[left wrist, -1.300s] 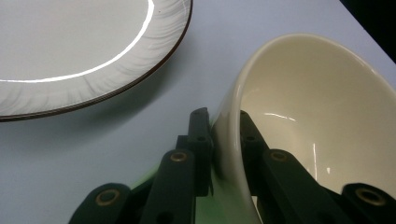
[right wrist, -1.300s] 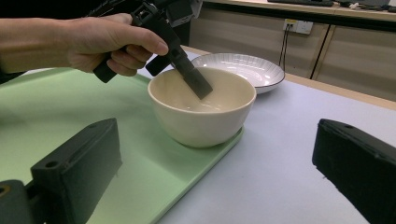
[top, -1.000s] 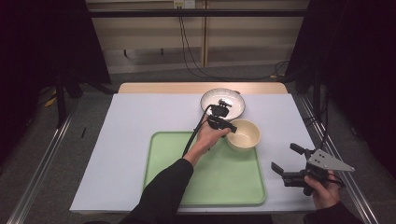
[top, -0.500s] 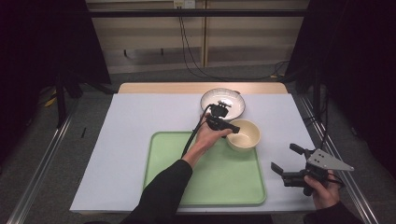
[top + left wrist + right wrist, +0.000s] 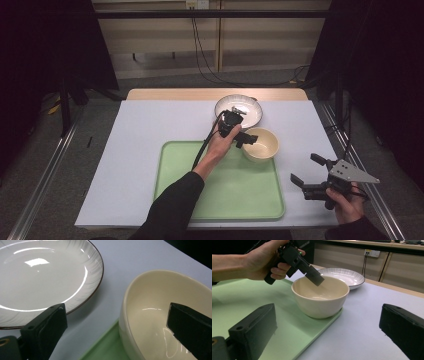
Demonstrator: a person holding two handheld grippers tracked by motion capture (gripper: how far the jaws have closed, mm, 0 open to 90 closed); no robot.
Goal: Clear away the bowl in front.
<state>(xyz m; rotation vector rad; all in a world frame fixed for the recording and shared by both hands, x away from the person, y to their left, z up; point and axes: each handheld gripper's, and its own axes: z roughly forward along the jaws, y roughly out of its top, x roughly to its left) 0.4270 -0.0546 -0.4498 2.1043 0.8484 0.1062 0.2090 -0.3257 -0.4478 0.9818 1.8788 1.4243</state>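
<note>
Bowl point(image 5: 261, 143) shifted onto tray corner; left claw point(image 5: 243, 138) straddles rim

White plate point(image 5: 45, 277) cut off at frame edge

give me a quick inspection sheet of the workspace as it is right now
surface: table under a pale sheet, green tray on it
job's things: cream bowl on the tray's far right corner; white plate behind it on the sheet
clutter: nothing seen
grippers: left gripper open, one jaw inside the bowl, one outside; right gripper open, off the tray's right
cables: left gripper's cable; wall cables
surroundings: dark curtains, floor rails
</note>
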